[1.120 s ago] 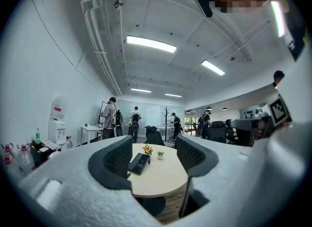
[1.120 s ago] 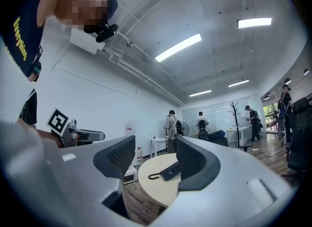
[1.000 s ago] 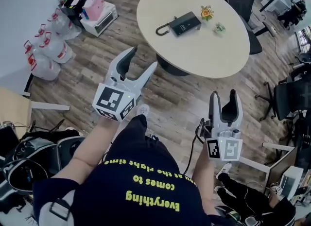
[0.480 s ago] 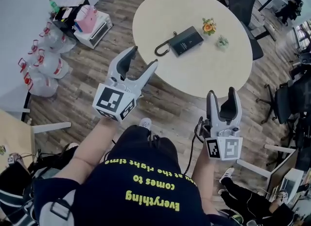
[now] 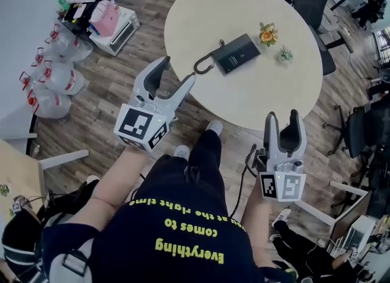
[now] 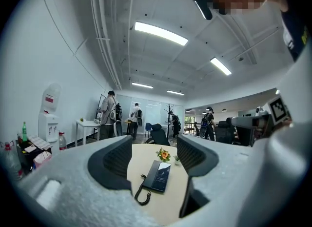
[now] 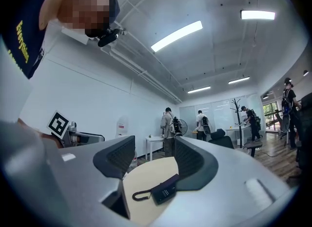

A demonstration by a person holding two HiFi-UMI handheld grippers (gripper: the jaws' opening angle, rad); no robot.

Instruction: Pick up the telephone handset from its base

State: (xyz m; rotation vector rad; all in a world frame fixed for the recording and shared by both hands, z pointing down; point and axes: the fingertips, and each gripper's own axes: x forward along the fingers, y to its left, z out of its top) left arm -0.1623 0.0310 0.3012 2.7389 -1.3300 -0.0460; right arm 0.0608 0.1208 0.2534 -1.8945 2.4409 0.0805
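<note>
A flat black telephone (image 5: 236, 53) lies on the round beige bench (image 5: 256, 96), handset (image 5: 232, 47) seated on its base (image 5: 242, 58), coiled cord (image 5: 203, 64) trailing.

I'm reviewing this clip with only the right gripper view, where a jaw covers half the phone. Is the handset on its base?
Observer: Yes. The head view shows the handset lying on its base, untouched.
Operator: Anything else on that table?
Observer: A small orange flower pot and a smaller green plant, past the base.
Operator: And the left gripper?
Observer: Its jaws are apart with nothing between them, and it is short of the handset.
</note>
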